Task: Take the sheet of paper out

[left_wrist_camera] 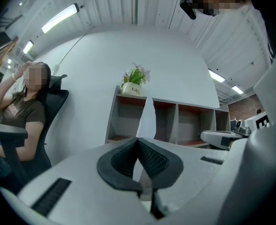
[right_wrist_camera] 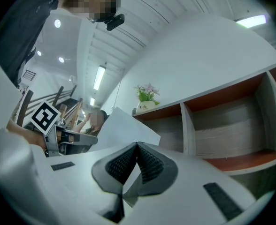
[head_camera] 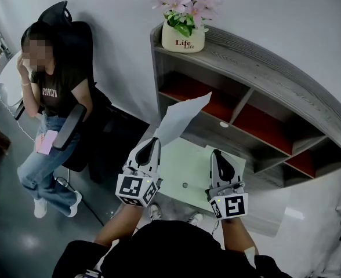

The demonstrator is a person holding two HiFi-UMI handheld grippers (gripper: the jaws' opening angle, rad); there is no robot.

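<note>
Left claw [head_camera: 155, 140] points level, pinching sheet of paper [head_camera: 182, 116] upright.

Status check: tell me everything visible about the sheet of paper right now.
The sheet of paper is one plain white sheet, thin, with no print visible. It is out in the air, pinched at its lower end by the closed tongs of the left gripper. From there it rises at a slant toward the open grey shelf unit, slightly bowed, with its far corner free. In the left gripper view it shows nearly edge-on. The right gripper is apart from it, and nothing else visibly touches it.
</note>
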